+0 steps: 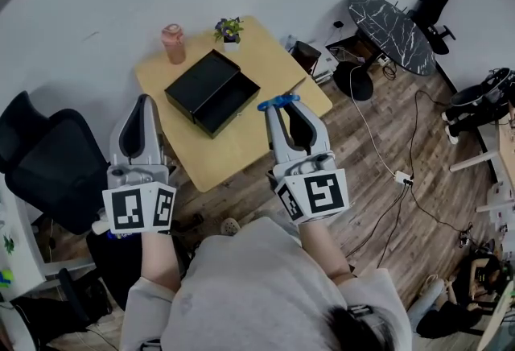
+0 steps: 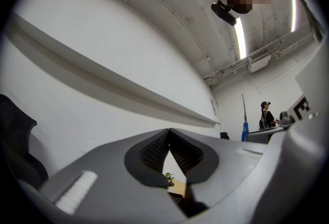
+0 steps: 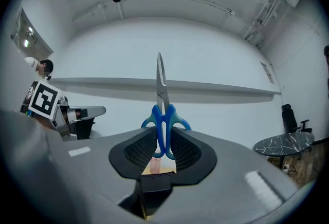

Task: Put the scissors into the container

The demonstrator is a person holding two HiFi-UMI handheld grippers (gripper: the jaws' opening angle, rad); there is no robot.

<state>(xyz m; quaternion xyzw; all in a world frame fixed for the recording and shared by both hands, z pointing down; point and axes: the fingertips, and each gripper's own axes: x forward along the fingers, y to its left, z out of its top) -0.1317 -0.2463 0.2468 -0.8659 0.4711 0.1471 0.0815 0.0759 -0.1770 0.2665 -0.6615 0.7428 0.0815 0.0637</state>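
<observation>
Blue-handled scissors point(image 3: 165, 124) stand with their blades pointing up, pinched by the handles in my right gripper point(image 3: 164, 142), which is shut on them. In the head view the scissors point(image 1: 278, 102) and the right gripper point(image 1: 283, 106) are over the right edge of the wooden table point(image 1: 241, 150), just right of the open black container point(image 1: 212, 92). My left gripper point(image 1: 143, 102) hovers at the table's left edge, left of the container. Its fingertips meet with nothing between them, so the left gripper point(image 2: 169, 138) is shut and empty.
A pink cup point(image 1: 173, 43) and a small potted plant point(image 1: 229, 29) stand at the table's far side. A black office chair point(image 1: 50, 164) is to the left. A dark marble round table point(image 1: 392, 31) and floor cables point(image 1: 402, 177) lie to the right. A person point(image 2: 266, 115) stands far off.
</observation>
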